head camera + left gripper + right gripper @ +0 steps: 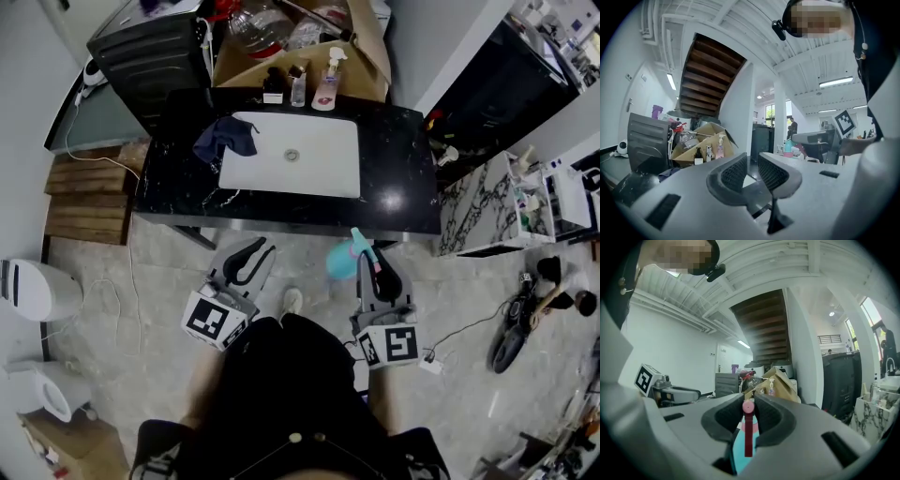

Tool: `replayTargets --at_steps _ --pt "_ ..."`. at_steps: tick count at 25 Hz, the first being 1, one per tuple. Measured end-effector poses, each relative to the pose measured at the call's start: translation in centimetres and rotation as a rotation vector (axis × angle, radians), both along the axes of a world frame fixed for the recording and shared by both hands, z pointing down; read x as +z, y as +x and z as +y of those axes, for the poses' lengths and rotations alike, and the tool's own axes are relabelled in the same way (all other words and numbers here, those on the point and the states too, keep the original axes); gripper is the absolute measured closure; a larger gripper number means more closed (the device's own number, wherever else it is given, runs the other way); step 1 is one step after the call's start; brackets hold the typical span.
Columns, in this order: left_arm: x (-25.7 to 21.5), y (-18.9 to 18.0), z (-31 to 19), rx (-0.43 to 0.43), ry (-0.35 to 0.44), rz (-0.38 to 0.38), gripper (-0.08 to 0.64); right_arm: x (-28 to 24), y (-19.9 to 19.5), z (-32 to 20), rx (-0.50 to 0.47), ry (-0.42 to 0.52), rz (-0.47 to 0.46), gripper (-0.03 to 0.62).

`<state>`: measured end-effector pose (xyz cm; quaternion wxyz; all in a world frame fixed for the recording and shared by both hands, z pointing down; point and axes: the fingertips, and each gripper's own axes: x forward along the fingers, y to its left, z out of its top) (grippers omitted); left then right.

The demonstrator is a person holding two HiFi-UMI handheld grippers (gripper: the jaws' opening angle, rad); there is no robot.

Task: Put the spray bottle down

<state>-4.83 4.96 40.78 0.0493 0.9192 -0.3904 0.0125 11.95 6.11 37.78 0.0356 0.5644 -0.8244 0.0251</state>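
The teal spray bottle (341, 260) with a pink trigger hangs over the floor just in front of the black counter (403, 178). My right gripper (367, 251) is shut on it. In the right gripper view the pink trigger and teal body (739, 448) sit between the pads, with the right gripper (749, 411) pointing level. My left gripper (251, 251) is beside it to the left, jaws apart with nothing between them. The left gripper view shows the left gripper (752, 168) empty and the spray bottle (788, 147) off to the right.
A white sink (291, 155) is set in the counter, with a dark blue cloth (225, 138) on its left rim. Small bottles (300, 86) line the back edge before a cardboard box (366, 37). Wooden pallets (89, 192) lie left; a marble cabinet (487, 206) stands right.
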Motion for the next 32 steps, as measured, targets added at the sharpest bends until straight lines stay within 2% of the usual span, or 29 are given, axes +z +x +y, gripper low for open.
replayTargets --at_steps 7,12,18,22,26,32 --pt "0.8 0.8 -4.0 -0.041 -0.037 0.030 0.485 0.9 1.6 -6.5 -0.018 0.000 0.043 0.523" --pt "1.5 1.7 -6.7 -0.030 -0.062 0.024 0.484 1.1 3.0 -10.9 -0.018 0.004 0.052 0.523" --pt "2.3 2.6 -10.9 -0.003 -0.069 0.015 0.483 1.8 3.9 -16.2 -0.033 0.003 0.106 0.523" --pt "2.7 2.7 -14.6 0.006 -0.084 0.004 0.483 2.3 4.5 -21.1 -0.075 -0.004 0.108 0.523" --pt "3.3 2.4 -18.0 0.011 -0.093 -0.009 0.483 2.3 5.3 -25.6 -0.070 -0.003 0.090 0.523" --pt "4.0 2.1 -22.2 0.003 -0.121 -0.015 0.483 2.5 5.4 -31.9 -0.116 0.053 0.053 0.523"
